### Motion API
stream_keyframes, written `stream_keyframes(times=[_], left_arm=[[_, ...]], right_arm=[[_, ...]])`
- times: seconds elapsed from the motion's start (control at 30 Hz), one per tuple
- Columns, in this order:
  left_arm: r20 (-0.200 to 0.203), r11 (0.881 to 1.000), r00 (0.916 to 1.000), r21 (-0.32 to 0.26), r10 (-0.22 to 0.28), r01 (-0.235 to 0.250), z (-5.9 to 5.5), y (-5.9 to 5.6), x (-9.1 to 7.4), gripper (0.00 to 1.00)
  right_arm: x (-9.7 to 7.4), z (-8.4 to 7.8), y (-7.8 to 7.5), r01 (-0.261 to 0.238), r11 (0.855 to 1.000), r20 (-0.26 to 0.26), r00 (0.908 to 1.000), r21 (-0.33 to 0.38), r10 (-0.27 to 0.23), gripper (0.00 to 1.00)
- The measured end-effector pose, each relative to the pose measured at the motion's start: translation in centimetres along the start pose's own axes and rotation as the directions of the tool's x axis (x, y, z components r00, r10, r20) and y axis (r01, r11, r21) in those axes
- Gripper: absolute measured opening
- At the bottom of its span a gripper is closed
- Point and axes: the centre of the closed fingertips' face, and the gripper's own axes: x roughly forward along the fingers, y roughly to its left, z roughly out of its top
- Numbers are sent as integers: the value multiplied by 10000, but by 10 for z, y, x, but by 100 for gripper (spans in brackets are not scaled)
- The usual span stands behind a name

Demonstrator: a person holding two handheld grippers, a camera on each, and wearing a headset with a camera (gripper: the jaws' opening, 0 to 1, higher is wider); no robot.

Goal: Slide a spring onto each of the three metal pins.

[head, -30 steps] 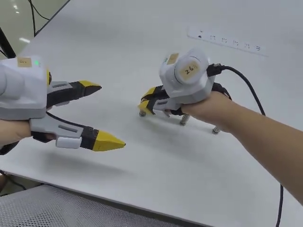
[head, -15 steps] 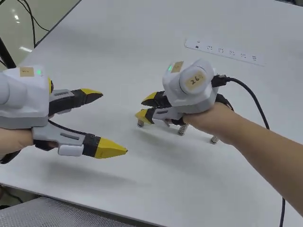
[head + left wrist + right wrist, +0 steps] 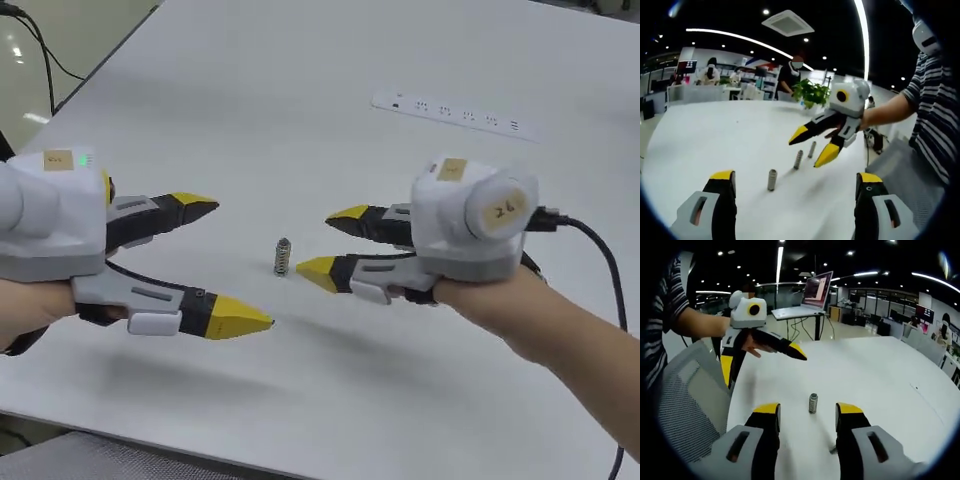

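Note:
Three short metal pins stand in a row on the white table, each with a spring on it: pin (image 3: 772,179), pin (image 3: 798,159) and pin (image 3: 812,149). In the head view one sprung pin (image 3: 283,257) stands free; the right gripper hides the others. My right gripper (image 3: 330,243) is open, its yellow tips just right of that pin (image 3: 813,403) and holding nothing. My left gripper (image 3: 225,265) is open too, hanging left of the pin and apart from it. The right gripper (image 3: 811,146) hovers above the far pins, and the left gripper (image 3: 762,362) shows beyond the pin.
A white power strip (image 3: 450,110) lies at the back of the table (image 3: 300,400). The right gripper trails a black cable (image 3: 590,240). The table's near edge runs along the bottom, and a grey mesh chair (image 3: 685,405) stands beside it.
My right gripper has pulled back to the right, off the pins, and its jaws have spread wider. The nearest sprung pin now stands uncovered. The left gripper has barely moved.

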Motion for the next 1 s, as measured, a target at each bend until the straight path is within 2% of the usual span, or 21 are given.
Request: stream_keyframes(times=[0.1,0.2,0.33,0.4,0.53,0.57,0.67,0.87,0.93,1.0], left_arm=[[-24,10000,10000,88,46,-46,1,1,2,96],[19,9999,10000,124,4,-4,3,-1,3,96],[37,9998,10000,205,12,-13,5,-2,4,98],[76,9998,10000,192,3,-4,5,-2,4,98],[96,9996,10000,278,-7,4,6,-3,4,98],[99,9996,9999,274,-15,13,6,-4,4,98],[126,9996,9999,286,-47,43,7,-5,5,98],[-114,9989,9999,454,-72,77,2,-8,6,98],[-153,9987,9999,505,-55,63,1,-8,5,98],[-193,9984,9998,572,17,-6,0,-8,4,98]], right_arm=[[-12,-2,-2,394,9992,326,9987,-13,-393,52],[-22,-4,-6,712,9972,535,9959,244,-724,57],[-35,-12,-12,1116,9925,613,9915,491,-1145,66],[-43,-17,-16,1448,9868,671,9865,727,-1497,69],[-55,-26,-15,1661,9808,830,9811,1020,-1748,81],[-59,-29,-16,1826,9768,869,9774,1119,-1926,83],[-68,-35,-17,2006,9683,917,9722,1490,-2155,87],[-83,-47,-21,2315,9532,1017,9618,1943,-2543,96],[-87,-53,-22,2413,9450,862,9603,2210,-2653,100],[-92,-58,-22,2424,9425,840,9599,2301,-2674,99]])
